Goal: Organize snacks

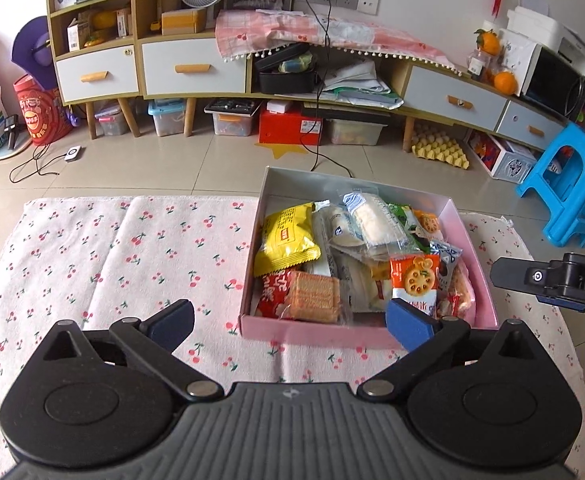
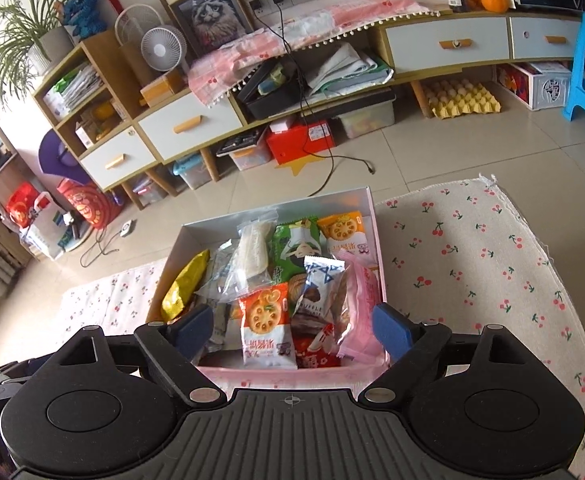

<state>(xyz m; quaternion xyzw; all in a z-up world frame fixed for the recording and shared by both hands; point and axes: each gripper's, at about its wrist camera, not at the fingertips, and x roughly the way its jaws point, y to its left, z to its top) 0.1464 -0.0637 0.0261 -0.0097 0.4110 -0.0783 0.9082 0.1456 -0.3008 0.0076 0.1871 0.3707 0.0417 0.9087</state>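
A pink box (image 1: 477, 256) sits on the cherry-print cloth (image 1: 132, 248) and is full of snack packets: a yellow bag (image 1: 286, 240), a red cracker pack (image 1: 308, 294), an orange-white biscuit pack (image 1: 414, 280) and clear-wrapped cakes (image 1: 376, 222). My left gripper (image 1: 290, 322) is open and empty, just before the box's near wall. My right gripper (image 2: 292, 330) is open and empty, over the near end of the box (image 2: 376, 216), straddling the orange-white biscuit pack (image 2: 266, 330) and a pink packet (image 2: 362, 312). Part of the right gripper (image 1: 552, 280) shows at the left wrist view's right edge.
The cloth (image 2: 472, 260) lies on a tiled floor (image 1: 172, 164). Behind stands a low cabinet (image 1: 188, 68) with drawers, storage bins and a red box (image 1: 290, 128) under it. A blue plastic stool (image 1: 568, 188) stands at the right. A cable (image 1: 316, 148) trails toward the box.
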